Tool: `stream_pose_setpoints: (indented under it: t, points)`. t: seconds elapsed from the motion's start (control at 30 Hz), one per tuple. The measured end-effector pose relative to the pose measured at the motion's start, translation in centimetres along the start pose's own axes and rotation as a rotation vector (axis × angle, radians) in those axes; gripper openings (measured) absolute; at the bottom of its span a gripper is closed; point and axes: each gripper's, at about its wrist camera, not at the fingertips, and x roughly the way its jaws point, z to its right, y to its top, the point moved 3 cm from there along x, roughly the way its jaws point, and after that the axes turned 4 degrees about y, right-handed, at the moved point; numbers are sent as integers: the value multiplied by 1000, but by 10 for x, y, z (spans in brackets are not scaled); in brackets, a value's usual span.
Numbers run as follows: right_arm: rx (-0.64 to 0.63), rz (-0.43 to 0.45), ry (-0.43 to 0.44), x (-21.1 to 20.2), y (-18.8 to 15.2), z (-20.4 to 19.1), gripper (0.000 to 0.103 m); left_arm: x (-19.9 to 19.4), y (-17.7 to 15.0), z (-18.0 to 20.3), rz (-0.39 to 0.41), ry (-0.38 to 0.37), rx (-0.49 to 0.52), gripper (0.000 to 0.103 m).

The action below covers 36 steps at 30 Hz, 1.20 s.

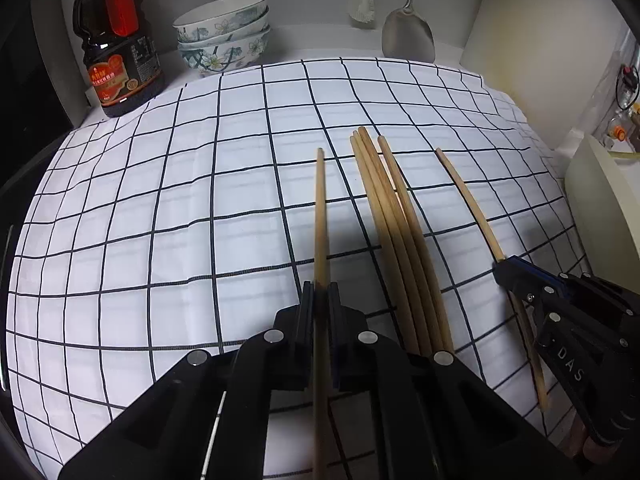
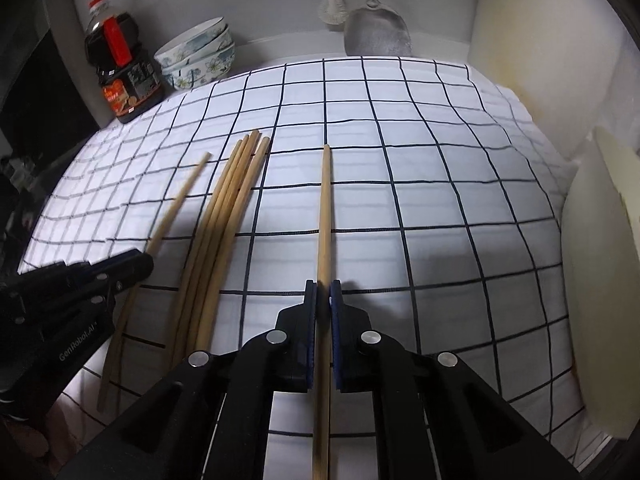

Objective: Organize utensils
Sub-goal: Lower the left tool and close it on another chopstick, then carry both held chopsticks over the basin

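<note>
The left gripper [image 1: 320, 300] pinches one thin wooden chopstick [image 1: 320, 216], and the right gripper [image 2: 323, 300] pinches another [image 2: 325, 216]. Four chopsticks [image 1: 394, 240] already lie together mid-way across the white checked cloth [image 1: 160, 208]; these two seem left to join them.

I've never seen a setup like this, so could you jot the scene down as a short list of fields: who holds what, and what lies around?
left hand-held gripper: shut on one chopstick
right hand-held gripper: shut on another chopstick
bundle: four chopsticks lying together on the cloth, between the two held ones
cloth: white with a dark grid
back left: sauce bottle, stacked bowls
back wall: spatula and brush
</note>
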Motion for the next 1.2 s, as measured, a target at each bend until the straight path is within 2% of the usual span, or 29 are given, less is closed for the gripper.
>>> stream_pose_setpoints:
  t: [0.4,0.6,0.8,0.93,1.2]
  points:
    - [61,54,52,-46,7,0,6,-41,18,3,16,-90,-2,7]
    - [100,123,82,-87,11,19,6,-74,34,31,59,-135,44,7]
    - [160,192,41,-133,7,64,6,-100,52,88,102,-223,108,7]
    - [222,227,-11,-162,-1,109,7,-110,61,133,112,-292,155,7]
    - [362,285,-113,-202,-19,206,6,-115,74,245,85,-420,278,7]
